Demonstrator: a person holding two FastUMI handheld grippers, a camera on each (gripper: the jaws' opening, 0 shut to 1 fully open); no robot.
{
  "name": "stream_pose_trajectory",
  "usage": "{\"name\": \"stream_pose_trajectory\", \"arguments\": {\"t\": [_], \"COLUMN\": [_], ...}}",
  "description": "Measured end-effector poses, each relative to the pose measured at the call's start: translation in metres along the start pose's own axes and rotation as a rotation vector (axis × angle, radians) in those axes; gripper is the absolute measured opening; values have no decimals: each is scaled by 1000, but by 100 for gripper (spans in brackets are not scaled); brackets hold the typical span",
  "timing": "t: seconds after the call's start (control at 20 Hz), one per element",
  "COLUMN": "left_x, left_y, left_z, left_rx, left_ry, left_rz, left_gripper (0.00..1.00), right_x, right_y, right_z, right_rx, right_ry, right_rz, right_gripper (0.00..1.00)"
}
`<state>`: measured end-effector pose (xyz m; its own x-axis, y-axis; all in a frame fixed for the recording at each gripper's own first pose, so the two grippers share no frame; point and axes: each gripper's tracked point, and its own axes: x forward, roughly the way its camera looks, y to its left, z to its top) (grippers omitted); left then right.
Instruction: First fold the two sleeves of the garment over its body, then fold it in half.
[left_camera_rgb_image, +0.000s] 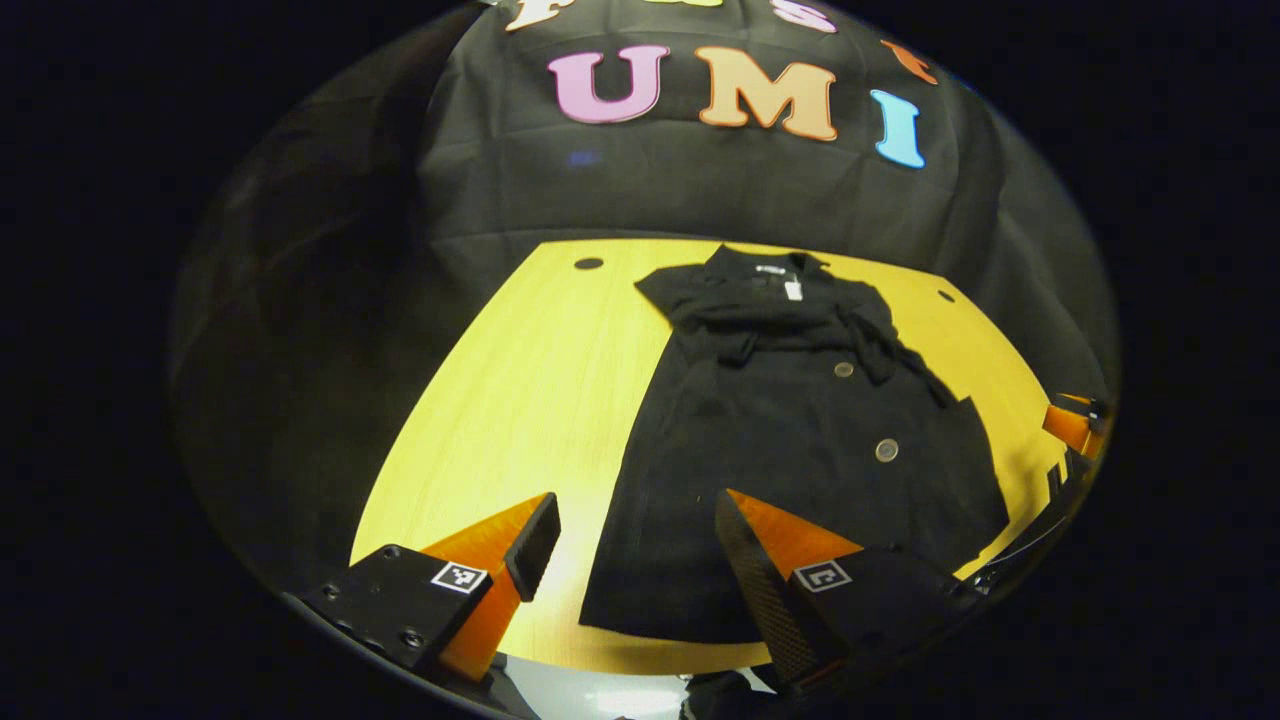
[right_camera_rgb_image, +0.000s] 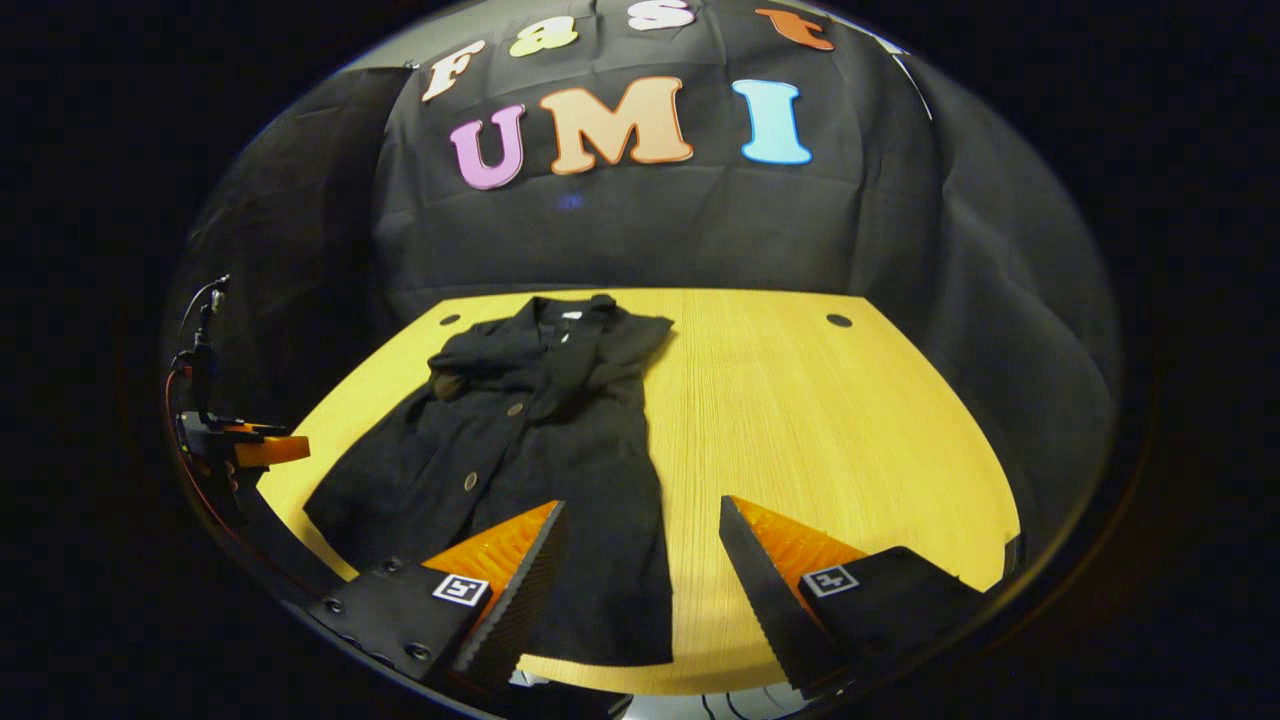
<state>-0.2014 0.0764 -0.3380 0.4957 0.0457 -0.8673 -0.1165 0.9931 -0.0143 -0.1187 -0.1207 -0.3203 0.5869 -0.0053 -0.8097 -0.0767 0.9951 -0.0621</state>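
A black buttoned garment (left_camera_rgb_image: 790, 420) (right_camera_rgb_image: 540, 440) lies flat on the yellow table (left_camera_rgb_image: 520, 400) (right_camera_rgb_image: 830, 420), collar at the far side, hem near me. Both sleeves (left_camera_rgb_image: 800, 325) (right_camera_rgb_image: 500, 365) lie bunched across its chest. My left gripper (left_camera_rgb_image: 632, 515) is open above the hem's left part, nothing between its fingers. My right gripper (right_camera_rgb_image: 642, 520) is open over the hem's right corner, also holding nothing. In the right gripper view the left gripper (right_camera_rgb_image: 255, 450) shows at the table's left edge. In the left gripper view the right gripper (left_camera_rgb_image: 1075, 425) shows at the far right edge.
The table has small round holes near its back corners (left_camera_rgb_image: 588, 263) (right_camera_rgb_image: 839, 320). Bare wood stretches to the right of the garment in the right gripper view. Black cloth walls close the booth behind and at the sides.
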Motion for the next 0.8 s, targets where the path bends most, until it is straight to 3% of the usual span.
{"name": "stream_pose_trajectory", "arguments": {"t": [0.05,0.1,0.25,0.3,0.35,0.4,0.5,0.65,0.7,0.75,0.8], "left_x": [0,3,11,14,18,20,24,24,24,24,27], "left_y": [3,6,12,14,14,14,15,13,13,11,8], "left_z": [-10,-23,-49,-59,-64,-69,-79,-75,-76,-76,-77], "left_rx": [-1,0,-1,0,2,5,4,-8,-6,8,31], "left_ry": [19,46,98,116,127,136,161,137,141,131,125], "left_rz": [2,4,16,19,20,21,20,0,-9,-22,-40], "left_gripper": [95,95,95,95,95,95,95,94,95,94,92], "right_x": [0,1,4,0,0,2,5,12,11,11,15], "right_y": [1,2,4,6,7,7,6,7,7,8,13], "right_z": [-9,-22,-57,-72,-80,-86,-96,-108,-114,-119,-120], "right_rx": [-1,-2,-20,-23,-22,-20,-24,-41,-49,-55,-40], "right_ry": [23,57,158,202,220,234,254,294,317,343,348], "right_rz": [-2,-5,-9,-14,-18,-23,-42,-49,-51,-42,-29], "right_gripper": [98,94,98,94,98,94,98,98,94,98,93]}}
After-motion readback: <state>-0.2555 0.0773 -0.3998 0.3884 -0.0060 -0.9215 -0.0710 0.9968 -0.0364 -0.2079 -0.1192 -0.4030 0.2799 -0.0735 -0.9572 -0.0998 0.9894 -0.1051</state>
